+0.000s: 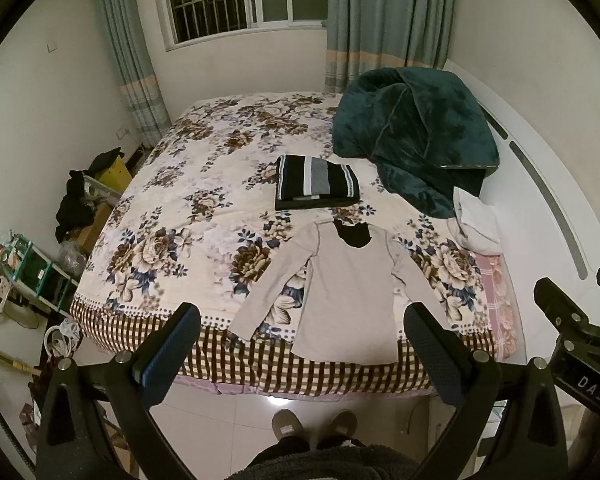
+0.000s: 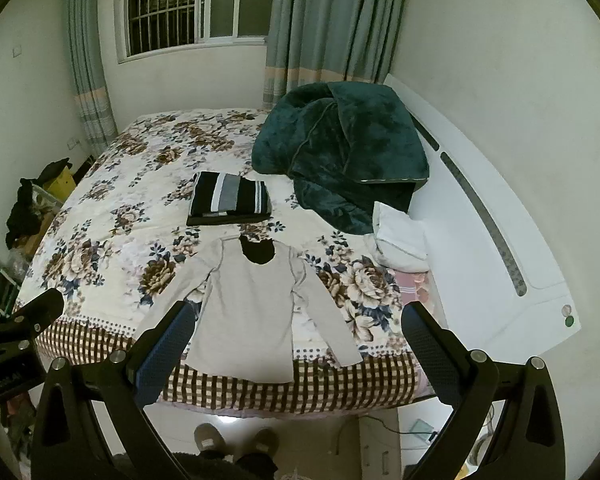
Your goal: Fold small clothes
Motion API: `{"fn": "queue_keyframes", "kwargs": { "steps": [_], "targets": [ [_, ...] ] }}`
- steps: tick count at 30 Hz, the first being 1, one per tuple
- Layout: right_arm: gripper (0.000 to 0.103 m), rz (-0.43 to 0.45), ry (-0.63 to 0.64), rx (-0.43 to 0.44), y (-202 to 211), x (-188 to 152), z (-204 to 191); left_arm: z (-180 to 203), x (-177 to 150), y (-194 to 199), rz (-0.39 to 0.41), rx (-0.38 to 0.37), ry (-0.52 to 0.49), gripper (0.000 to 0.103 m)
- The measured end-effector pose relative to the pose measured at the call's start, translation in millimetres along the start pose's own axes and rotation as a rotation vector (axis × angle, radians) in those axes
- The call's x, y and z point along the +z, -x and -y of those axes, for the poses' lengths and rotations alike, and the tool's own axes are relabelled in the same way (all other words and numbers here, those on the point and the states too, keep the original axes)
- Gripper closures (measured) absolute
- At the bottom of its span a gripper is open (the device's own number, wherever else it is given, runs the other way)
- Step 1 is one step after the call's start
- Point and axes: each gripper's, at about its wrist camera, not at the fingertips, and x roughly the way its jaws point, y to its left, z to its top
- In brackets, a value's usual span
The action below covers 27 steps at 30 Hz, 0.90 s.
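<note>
A small beige long-sleeved shirt (image 1: 348, 292) (image 2: 252, 312) lies flat on the flowered bedspread, collar away from me, sleeves spread out and down, hem at the near edge of the bed. Behind it rests a folded black, white and grey striped garment (image 1: 316, 184) (image 2: 230, 200). My left gripper (image 1: 304, 316) hangs open above the near edge of the bed, well apart from the shirt. My right gripper (image 2: 300, 316) is open too, held high over the shirt's hem, nothing between its fingers. In the left wrist view the right gripper's body shows at the far right.
A dark green plush blanket (image 1: 416, 132) (image 2: 340, 148) is heaped at the back right of the bed (image 1: 172, 200), with a white pillow (image 1: 476, 220) (image 2: 400, 236) beside it. Clutter and shelves stand along the left wall (image 1: 40, 264). A person's shoes (image 1: 314, 424) stand on the tiled floor.
</note>
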Motion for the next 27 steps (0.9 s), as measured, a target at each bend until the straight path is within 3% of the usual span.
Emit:
{"fn": "queue_keyframes", "kwargs": {
  "steps": [8, 13, 16, 19, 23, 27],
  "targets": [
    [0.0, -0.012, -0.003, 0.037, -12, 2, -8, -3, -12, -8, -0.001, 0.001, 0.02, 0.0],
    [0.0, -0.097, -0.105, 0.069, -69, -6, 15, -4, -14, -47, -0.007, 0.036, 0.065, 0.0],
    [0.0, -0.183, -0.212, 0.036, -133, -24, 49, 1, -20, -101, -0.042, 0.083, 0.06, 0.0],
    [0.0, -0.274, -0.315, 0.003, -214, -65, 87, 10, -36, -167, -0.097, 0.161, 0.015, 0.0],
    [0.0, -0.392, -0.472, -0.098, -334, -134, 141, 18, -62, -271, -0.186, 0.216, -0.037, 0.0],
    [0.0, -0.484, -0.655, -0.181, -442, -206, 188, 25, -91, -384, -0.309, 0.215, -0.071, 0.0]
  ]
}}
